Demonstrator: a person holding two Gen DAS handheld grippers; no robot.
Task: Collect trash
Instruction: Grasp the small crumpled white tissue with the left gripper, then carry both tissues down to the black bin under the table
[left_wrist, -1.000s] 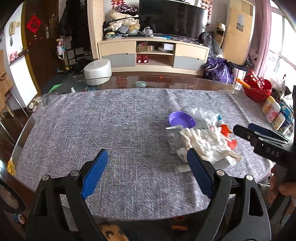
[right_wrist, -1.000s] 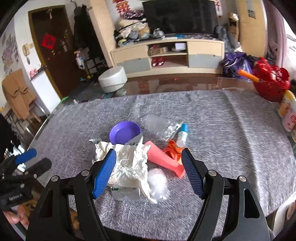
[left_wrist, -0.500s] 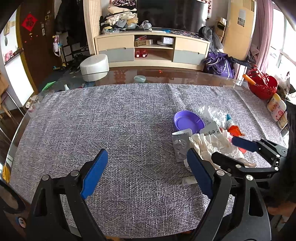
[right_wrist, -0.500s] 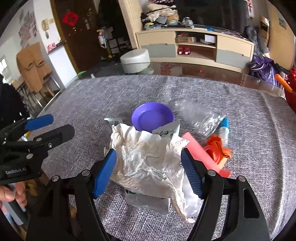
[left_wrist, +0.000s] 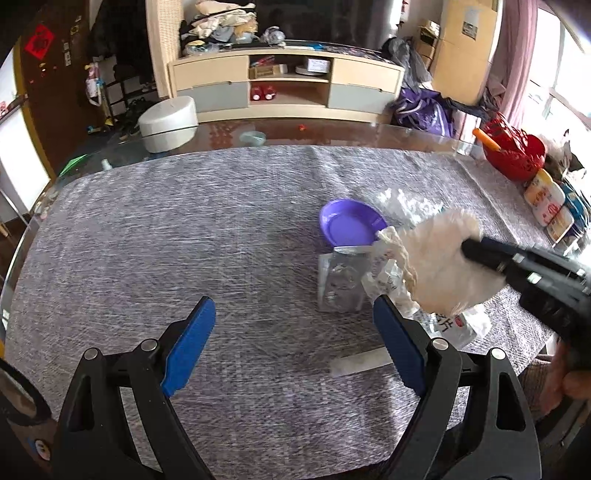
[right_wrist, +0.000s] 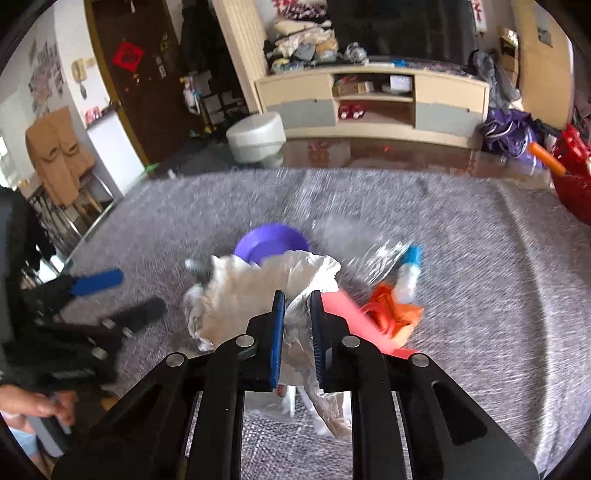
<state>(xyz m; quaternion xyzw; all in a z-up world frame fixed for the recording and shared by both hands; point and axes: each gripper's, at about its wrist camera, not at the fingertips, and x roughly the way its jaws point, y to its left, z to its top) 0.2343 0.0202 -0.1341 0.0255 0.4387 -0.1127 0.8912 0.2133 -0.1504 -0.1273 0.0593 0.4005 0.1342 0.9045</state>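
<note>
**First piece gripped, most of the litter still to gather**

The right gripper (right_wrist: 297, 310) has its jaws closed on a crumpled white paper wad (left_wrist: 443, 266), pinching a fold of it between the blue pads. From the left wrist view the wad appears raised off the grey-clothed surface (left_wrist: 184, 240), just near of the purple dish (left_wrist: 351, 227); both views are motion-blurred here, so how far clear it sits cannot be told. The left gripper (left_wrist: 295, 336) hovers over a bare stretch of cloth to the left of the pile, its jaws wide open and holding nothing.

Judging by what lies about, the collecting has barely begun. Still on the surface are a clear plastic wrapper (left_wrist: 340, 284) beside the dish, a printed white packet (left_wrist: 450, 325) under the lifted wad, and a pale flat strip (left_wrist: 358, 363) nearer the camera. The right wrist view adds, to the right of the wad, a pink flat piece (right_wrist: 351, 317), an orange crumpled scrap (right_wrist: 391, 314), a small blue-capped bottle (right_wrist: 408, 273) and crinkled clear film (right_wrist: 380, 254).

No bin or bag shows in either view, so where the paper is meant to go cannot be told. The purple dish is the only open container nearby and looks empty; it may be the drop point, but that is a guess.
</note>
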